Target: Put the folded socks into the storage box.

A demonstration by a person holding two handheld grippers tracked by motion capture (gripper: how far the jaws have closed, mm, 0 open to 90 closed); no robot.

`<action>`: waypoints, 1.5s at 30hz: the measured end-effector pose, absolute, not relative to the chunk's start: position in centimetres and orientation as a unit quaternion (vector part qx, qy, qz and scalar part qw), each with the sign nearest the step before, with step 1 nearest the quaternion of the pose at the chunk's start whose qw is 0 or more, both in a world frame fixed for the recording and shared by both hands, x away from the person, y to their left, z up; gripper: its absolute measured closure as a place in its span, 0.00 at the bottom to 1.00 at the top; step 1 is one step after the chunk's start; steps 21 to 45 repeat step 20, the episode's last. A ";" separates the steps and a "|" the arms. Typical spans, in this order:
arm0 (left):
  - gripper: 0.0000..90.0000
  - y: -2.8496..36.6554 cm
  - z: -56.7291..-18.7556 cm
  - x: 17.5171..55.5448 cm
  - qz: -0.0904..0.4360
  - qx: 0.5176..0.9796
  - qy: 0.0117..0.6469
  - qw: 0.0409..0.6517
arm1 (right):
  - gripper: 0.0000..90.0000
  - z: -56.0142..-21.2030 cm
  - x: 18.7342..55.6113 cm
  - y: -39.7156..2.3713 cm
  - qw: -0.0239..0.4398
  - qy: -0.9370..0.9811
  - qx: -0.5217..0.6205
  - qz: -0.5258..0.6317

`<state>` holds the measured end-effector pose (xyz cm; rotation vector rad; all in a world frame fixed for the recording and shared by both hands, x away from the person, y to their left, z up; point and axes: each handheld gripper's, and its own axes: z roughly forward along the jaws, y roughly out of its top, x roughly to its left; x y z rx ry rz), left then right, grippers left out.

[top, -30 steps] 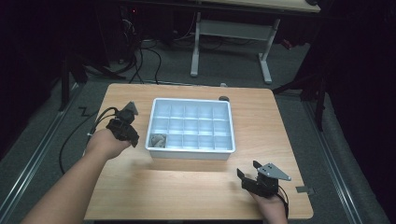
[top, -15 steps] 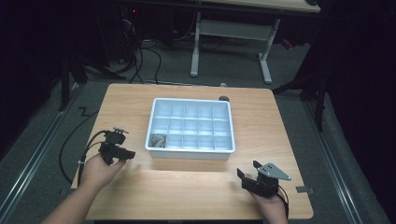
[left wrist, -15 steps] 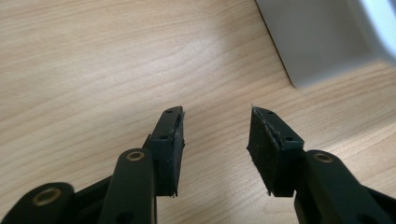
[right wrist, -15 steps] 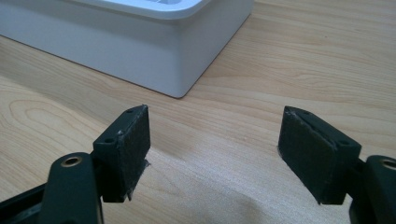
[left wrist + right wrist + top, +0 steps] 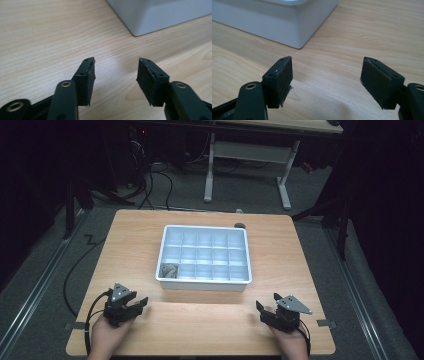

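I see a white tray (image 5: 205, 279) with many small square boxes inside, sitting flat in the middle of the desk (image 5: 135, 240). One small grey thing (image 5: 169, 270) lies in the tray's near-left corner box.

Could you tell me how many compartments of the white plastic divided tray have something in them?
1. Only the near-left corner compartment of the white plastic divided tray holds a small greyish object; the other compartments look bare from the high view.
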<state>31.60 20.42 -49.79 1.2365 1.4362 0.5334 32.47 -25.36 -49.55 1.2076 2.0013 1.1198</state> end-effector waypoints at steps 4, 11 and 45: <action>0.44 21.0 -49.2 30.5 0.240 0.526 0.563 0.591 | 0.29 -49.5 32.5 -25.8 0.281 0.735 0.456 0.416; 0.40 22.8 -49.4 31.2 0.209 0.466 0.574 0.640 | 0.29 -49.5 32.7 -25.8 0.294 0.728 0.470 0.402; 0.37 22.4 -49.6 31.4 0.217 0.481 0.575 0.626 | 0.29 -49.7 32.2 -25.6 0.291 0.739 0.458 0.399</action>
